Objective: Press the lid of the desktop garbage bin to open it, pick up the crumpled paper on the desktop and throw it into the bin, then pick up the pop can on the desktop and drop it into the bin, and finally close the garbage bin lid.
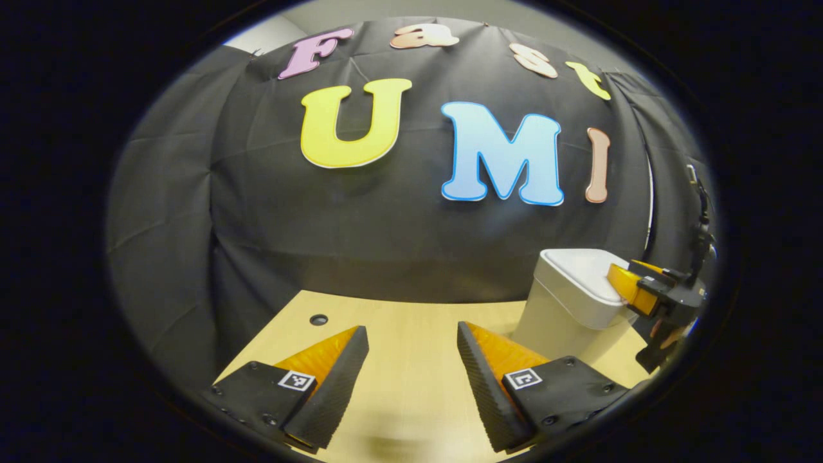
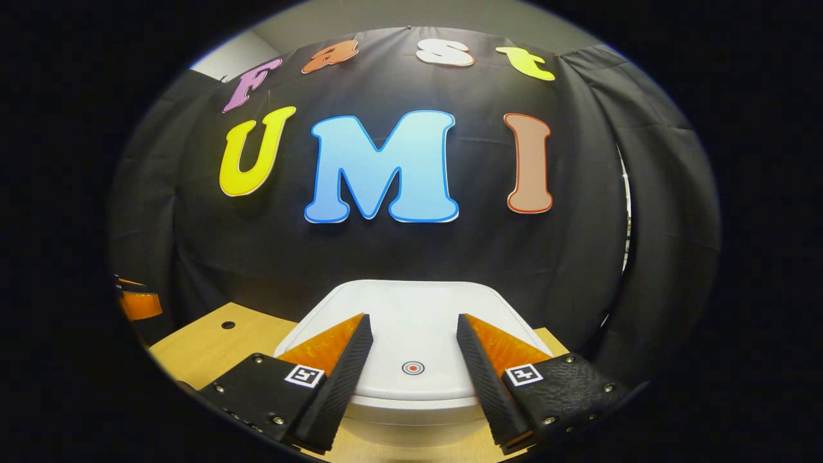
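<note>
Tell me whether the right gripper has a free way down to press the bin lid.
Probably yes. The right gripper hangs open just over the closed white lid, its fingers either side of the round press mark, with nothing between them. The left gripper is off over the bare table.

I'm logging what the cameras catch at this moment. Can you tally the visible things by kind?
Garbage bin, white, lid shut: 1
Grippers, the left gripper and the right gripper: 2
Wooden desktop: 1
Total: 4
</note>
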The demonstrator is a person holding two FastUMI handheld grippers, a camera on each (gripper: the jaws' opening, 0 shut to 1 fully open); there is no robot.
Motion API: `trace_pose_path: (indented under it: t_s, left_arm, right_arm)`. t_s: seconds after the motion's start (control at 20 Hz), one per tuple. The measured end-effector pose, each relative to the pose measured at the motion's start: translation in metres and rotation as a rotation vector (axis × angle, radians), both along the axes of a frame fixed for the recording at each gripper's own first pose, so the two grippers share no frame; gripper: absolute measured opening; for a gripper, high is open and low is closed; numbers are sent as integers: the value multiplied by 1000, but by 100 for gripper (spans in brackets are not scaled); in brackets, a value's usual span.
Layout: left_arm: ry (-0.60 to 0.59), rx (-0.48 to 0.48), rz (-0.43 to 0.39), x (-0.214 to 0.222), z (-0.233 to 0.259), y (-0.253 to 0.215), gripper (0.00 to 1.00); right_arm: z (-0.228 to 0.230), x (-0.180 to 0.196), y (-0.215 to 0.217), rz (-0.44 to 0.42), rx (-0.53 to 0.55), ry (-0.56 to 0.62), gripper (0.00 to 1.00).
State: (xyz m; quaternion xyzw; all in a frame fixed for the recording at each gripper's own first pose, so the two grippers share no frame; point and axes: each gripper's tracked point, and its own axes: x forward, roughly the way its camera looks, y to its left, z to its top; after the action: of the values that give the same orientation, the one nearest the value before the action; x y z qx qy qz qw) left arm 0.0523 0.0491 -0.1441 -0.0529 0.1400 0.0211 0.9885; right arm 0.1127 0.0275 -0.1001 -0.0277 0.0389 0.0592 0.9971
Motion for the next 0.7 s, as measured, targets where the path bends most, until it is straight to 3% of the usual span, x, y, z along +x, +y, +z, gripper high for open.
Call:
trace_pose_path:
  t_s: [0.45,0.7]
  left_arm:
    - [-19,21,3,1,8,0,90]
    - [-34,28,-14,3,17,-4,90]
  right_arm:
    - [7,1,1,-8,33,-36,86]
    - [11,1,-1,-12,21,7,85]
